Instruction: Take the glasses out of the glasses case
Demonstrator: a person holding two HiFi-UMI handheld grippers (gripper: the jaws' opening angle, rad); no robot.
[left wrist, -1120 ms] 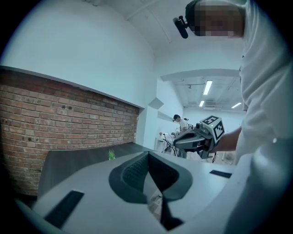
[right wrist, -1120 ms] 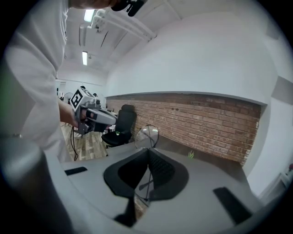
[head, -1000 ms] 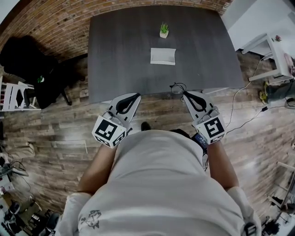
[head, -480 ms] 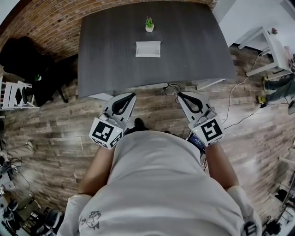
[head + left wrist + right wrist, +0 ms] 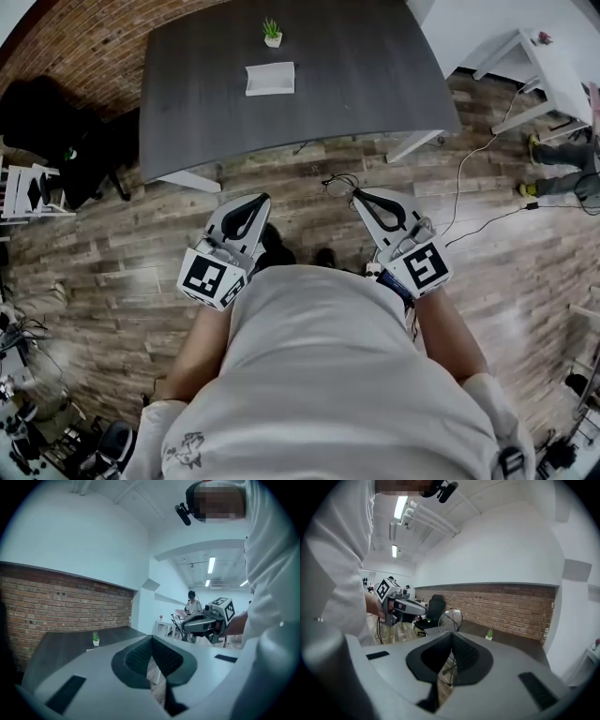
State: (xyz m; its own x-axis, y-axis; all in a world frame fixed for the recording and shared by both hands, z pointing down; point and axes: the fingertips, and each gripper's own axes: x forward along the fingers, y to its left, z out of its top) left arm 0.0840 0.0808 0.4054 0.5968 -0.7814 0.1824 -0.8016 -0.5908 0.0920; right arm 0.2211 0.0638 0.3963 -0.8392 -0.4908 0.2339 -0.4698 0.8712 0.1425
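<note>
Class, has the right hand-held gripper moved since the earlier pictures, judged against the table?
Yes. The right hand-held gripper has drawn back, away from the table edge.

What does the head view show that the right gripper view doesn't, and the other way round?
Only the head view: the white glasses case on the table, and the marker cube on the right gripper. Only the right gripper view: the ceiling lights. Both: the glasses pinched in that gripper's tongs, the potted plant, the left gripper, the black chair and the brick wall.
</note>
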